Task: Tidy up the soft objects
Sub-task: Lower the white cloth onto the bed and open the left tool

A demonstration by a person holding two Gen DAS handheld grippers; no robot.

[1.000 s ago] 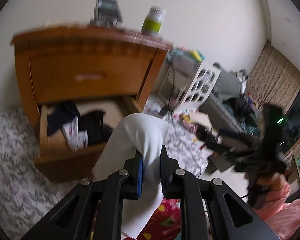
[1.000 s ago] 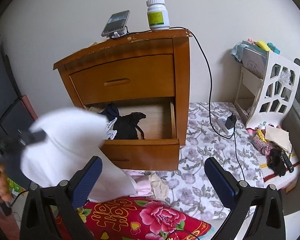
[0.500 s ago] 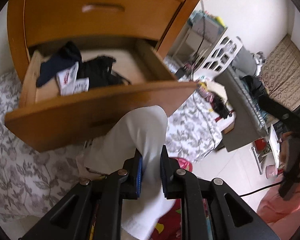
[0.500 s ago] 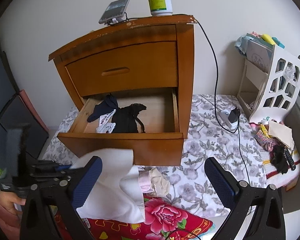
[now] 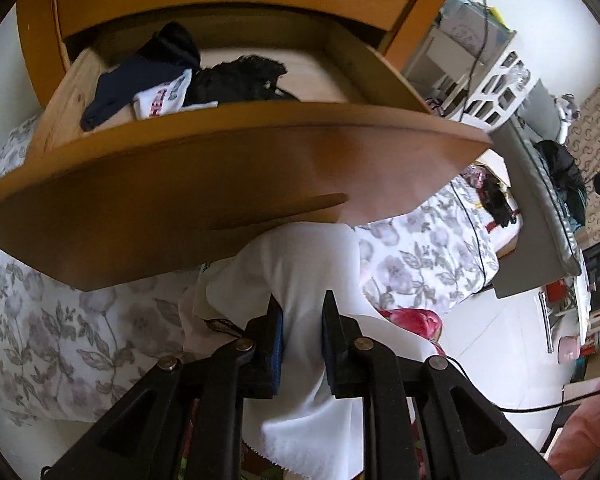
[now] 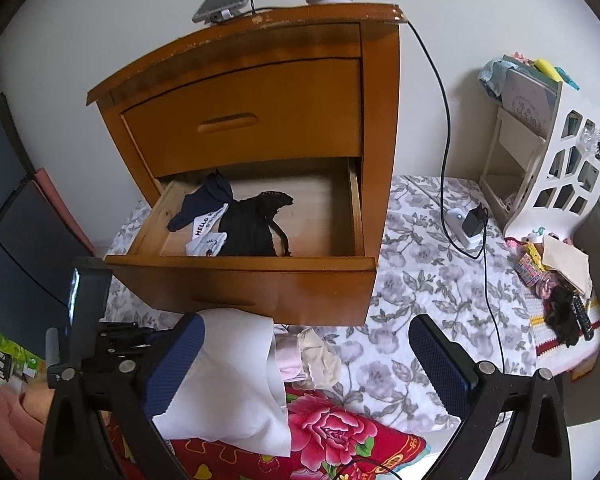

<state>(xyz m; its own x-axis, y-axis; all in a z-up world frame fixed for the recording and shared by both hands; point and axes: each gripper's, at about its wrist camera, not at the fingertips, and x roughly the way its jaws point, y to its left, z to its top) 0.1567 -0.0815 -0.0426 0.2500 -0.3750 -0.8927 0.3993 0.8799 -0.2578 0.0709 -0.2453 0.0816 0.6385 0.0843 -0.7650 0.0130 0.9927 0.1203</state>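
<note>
Since the earlier frame, the white cloth [image 5: 300, 272] has been brought down from in front of the nightstand to a spot low in front of the open drawer [image 6: 244, 276], just above the pile on the floor. At the far left of the right wrist view, the left hand-held gripper [image 6: 140, 332] is seen reaching in, and in its own view [image 5: 302, 344] its pads are clamped on a fold of the cloth, with the rest hanging below the fingers. Further right, the drawer is seen pulled out, with a dark sock [image 6: 202, 204], a white printed sock [image 6: 206, 232] and a black garment [image 6: 252, 224] lying inside at the left and middle; the right part of its floor is bare. Below it, a pink and cream bundle [image 6: 308, 356] lies on the floral sheet [image 6: 420, 292], beside a red flowered fabric [image 6: 332, 428]. At the right, the right hand-held gripper [image 6: 304, 364] is held with its jaws wide apart and nothing between them. The lowering is judged to mean the cloth is being laid down for folding rather than put straight into the drawer, so the sorting is far from finished.
</note>
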